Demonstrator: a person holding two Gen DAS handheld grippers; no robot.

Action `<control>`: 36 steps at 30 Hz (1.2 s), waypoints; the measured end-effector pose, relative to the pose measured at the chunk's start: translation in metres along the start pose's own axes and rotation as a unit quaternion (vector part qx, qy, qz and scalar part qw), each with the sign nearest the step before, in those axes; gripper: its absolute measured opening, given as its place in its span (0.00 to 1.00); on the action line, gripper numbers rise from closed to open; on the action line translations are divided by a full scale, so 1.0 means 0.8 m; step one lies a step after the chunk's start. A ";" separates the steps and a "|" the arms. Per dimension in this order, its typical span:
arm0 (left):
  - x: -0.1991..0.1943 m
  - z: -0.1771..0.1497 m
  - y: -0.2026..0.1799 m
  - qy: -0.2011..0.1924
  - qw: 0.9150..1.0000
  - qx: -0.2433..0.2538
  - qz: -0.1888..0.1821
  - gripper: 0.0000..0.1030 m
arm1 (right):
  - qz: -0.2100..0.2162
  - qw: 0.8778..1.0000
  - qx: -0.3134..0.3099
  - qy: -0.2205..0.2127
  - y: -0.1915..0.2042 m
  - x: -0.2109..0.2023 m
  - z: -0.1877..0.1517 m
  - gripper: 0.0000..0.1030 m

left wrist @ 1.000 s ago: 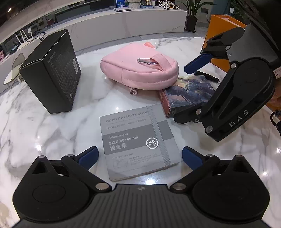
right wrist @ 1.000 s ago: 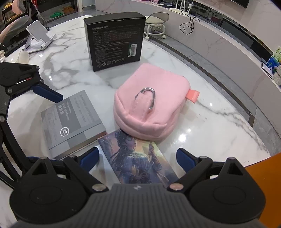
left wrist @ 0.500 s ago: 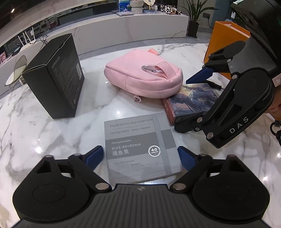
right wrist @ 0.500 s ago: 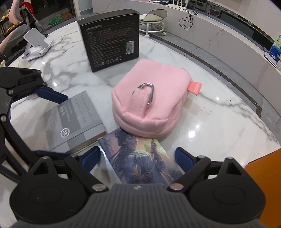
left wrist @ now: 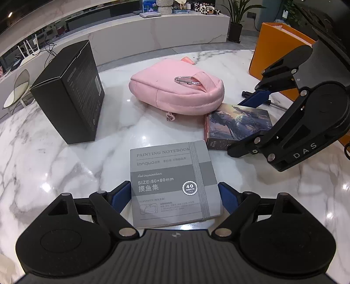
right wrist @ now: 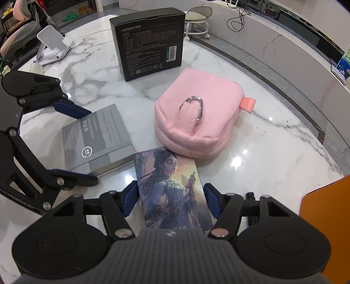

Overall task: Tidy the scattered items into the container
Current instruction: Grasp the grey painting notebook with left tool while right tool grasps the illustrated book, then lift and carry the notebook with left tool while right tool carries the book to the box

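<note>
Table [left wrist: 54,157]: white marble, glossy.
Phone stand [right wrist: 52,43]: on the table edge.
Stool [right wrist: 196,17]: beside the table.
Plant [left wrist: 238,13]: far back.

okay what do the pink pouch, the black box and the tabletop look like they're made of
Pink pouch: soft padded fabric, matte, judging by its puffy seams and sagging shape; its clip looks like shiny metal.
Black box: probably printed cardboard, matte, with crisp folded edges and a barcode label.
Tabletop: marble or a marble-look slab, polished; grey veins and bright lamp reflections show.
</note>
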State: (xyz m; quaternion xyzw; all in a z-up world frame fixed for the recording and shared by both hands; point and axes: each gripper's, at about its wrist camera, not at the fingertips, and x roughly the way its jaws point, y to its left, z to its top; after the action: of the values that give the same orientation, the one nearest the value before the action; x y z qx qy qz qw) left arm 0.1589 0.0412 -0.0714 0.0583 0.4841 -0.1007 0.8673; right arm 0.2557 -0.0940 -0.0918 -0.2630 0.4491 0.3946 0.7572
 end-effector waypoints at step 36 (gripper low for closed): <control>-0.048 -0.075 -0.023 0.007 1.000 -0.013 0.007 0.96 | -0.015 0.998 0.044 0.053 0.098 -0.065 -0.104 0.61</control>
State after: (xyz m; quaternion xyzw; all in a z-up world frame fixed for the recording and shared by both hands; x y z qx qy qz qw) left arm 0.0854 0.0400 -0.0702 0.0510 0.4909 -0.0877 0.8653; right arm 0.1364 -0.1321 -0.0874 -0.2569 0.5017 0.3486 0.7489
